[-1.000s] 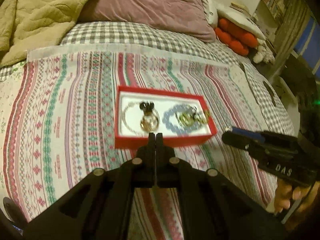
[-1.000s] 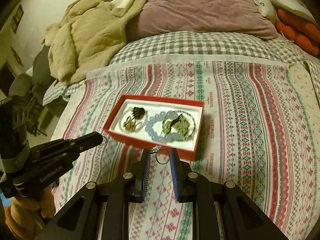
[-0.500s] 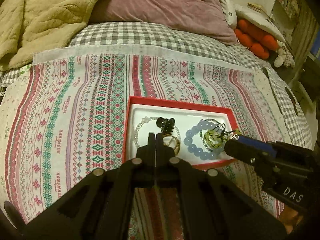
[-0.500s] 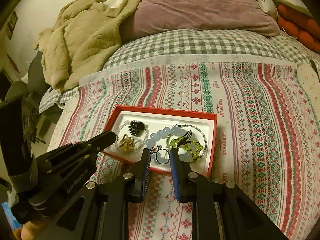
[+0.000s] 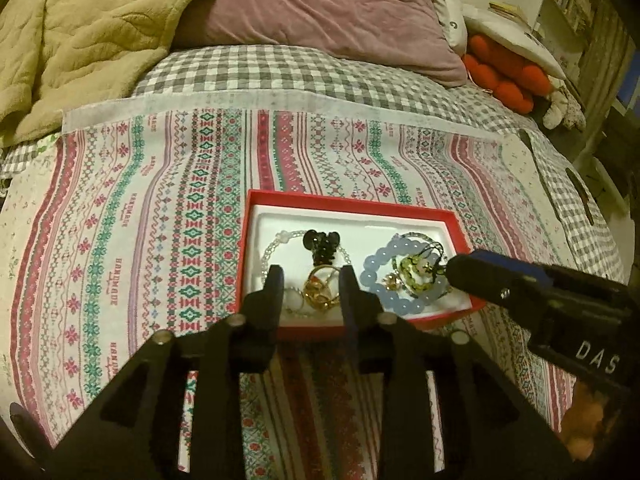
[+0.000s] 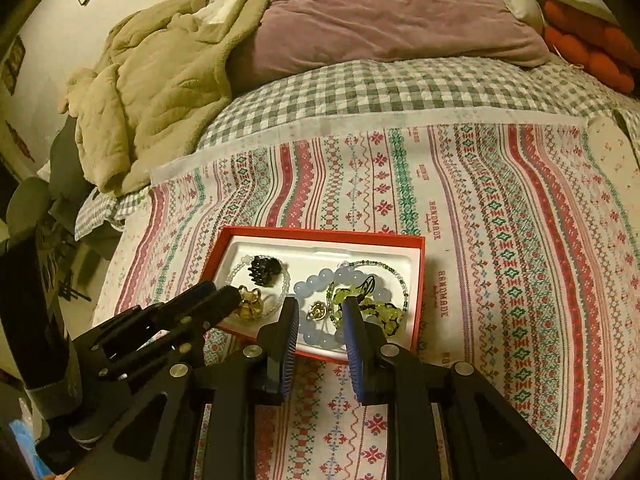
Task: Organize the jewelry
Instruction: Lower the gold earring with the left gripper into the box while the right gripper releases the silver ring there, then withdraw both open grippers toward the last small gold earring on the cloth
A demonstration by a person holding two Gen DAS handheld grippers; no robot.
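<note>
both tongs' jaws opening, nothing clamped: right gripper (image 6: 320, 314) has dropped its ring (image 6: 317, 313) into red box (image 5: 352, 204) below; left gripper (image 5: 310, 286) hovers over gold charm (image 5: 320, 292).

The near wall of the red box (image 5: 372, 204) is partly covered by the left gripper (image 5: 309, 278) in the left wrist view, and its fingers hide part of the clear bead bracelet (image 5: 276, 242). The right gripper (image 5: 472, 268) crosses the box's right corner there, covering the edge of the green beads (image 5: 412, 270). In the right wrist view the box's near edge sits behind the right gripper's blue pads (image 6: 291, 320). The small gold piece (image 6: 318, 313) between them is too small to identify. The amber piece (image 6: 250, 304) is half hidden behind the left gripper's tip. A hand (image 5: 584, 420) runs off the lower right edge, dark and blurred.
</note>
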